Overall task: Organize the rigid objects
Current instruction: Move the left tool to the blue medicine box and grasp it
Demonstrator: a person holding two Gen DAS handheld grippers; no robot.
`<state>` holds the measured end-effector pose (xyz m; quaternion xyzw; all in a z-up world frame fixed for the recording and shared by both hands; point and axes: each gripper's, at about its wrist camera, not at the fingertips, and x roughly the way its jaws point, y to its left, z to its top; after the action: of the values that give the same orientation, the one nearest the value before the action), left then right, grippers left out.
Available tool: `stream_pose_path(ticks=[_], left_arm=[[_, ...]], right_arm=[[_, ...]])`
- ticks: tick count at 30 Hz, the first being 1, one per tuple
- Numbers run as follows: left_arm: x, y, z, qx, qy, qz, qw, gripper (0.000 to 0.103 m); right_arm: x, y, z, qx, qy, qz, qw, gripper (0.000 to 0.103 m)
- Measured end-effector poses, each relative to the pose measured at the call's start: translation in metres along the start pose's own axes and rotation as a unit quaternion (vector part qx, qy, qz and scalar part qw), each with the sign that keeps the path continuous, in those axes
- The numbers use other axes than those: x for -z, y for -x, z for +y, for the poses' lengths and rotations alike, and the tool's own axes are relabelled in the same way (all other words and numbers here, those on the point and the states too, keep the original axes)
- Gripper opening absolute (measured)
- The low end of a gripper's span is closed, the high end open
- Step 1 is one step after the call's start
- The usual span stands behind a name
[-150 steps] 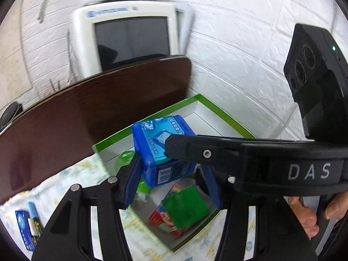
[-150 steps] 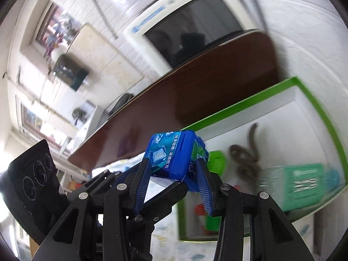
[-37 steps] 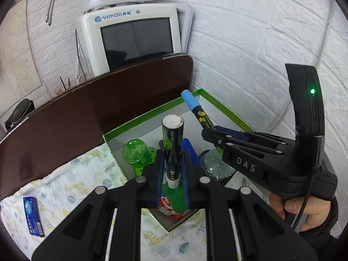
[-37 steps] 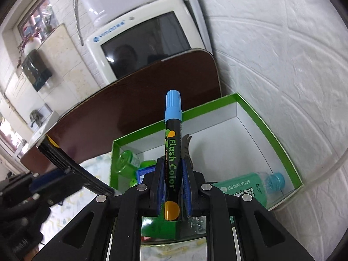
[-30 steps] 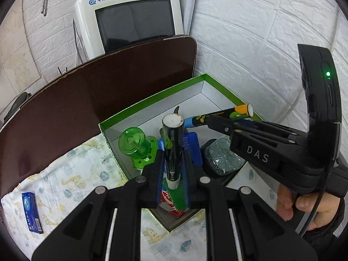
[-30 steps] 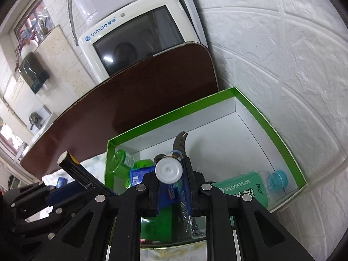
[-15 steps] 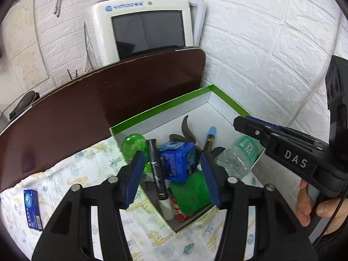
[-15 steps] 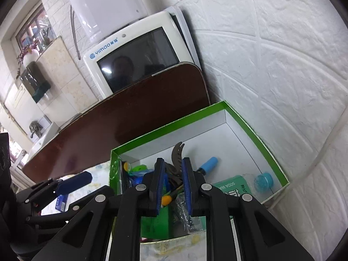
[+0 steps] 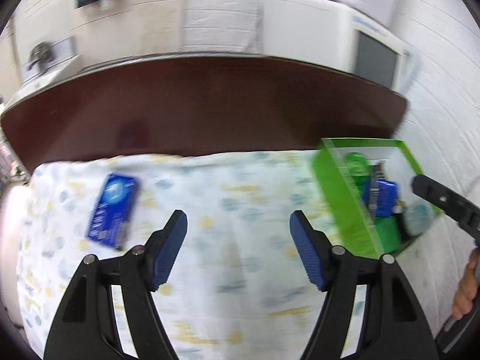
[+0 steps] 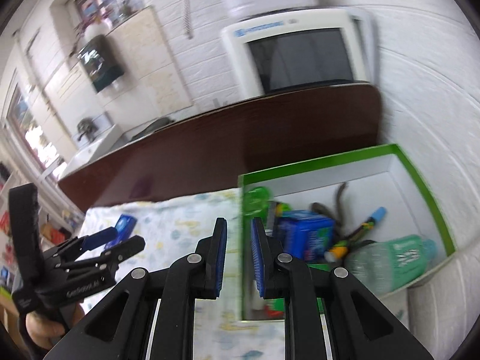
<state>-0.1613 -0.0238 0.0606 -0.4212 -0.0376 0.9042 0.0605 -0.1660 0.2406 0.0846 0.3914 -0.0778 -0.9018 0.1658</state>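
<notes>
Jaws of the left gripper (image 9: 238,228) had just been opening, empty; right gripper (image 10: 238,234) closed, empty. Blue box (image 9: 113,210) lay lengthwise toward the cloth's (image 9: 240,186) far edge.

White monitor (image 10: 300,57) behind brown board (image 9: 210,105)

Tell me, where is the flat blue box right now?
The flat blue box lies alone on the patterned cloth, left in the left wrist view, far from the green box, just left of the left gripper.
</notes>
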Motion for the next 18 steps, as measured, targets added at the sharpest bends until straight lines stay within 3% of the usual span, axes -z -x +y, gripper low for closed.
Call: stream_pose_path(ticks=[6,10,18], left_arm=[[0.028,-0.014,0.104,-0.069,0.087,0.02,0.9936,0.07],[0.043,-0.029,0.145,-0.073,0.129,0.04,0.9882,0.07],[0.043,-0.06,0.159,-0.061,0.094,0.053,0.9923,0.071]], right_arm=[[0.015,-0.046,0.069,-0.035,0.058,0.064,0.996,0.017],[0.026,-0.083,0.107,-0.041,0.082,0.108,0.99,0.017],[0.032,-0.133,0.152,-0.04,0.097,0.148,0.983,0.017]])
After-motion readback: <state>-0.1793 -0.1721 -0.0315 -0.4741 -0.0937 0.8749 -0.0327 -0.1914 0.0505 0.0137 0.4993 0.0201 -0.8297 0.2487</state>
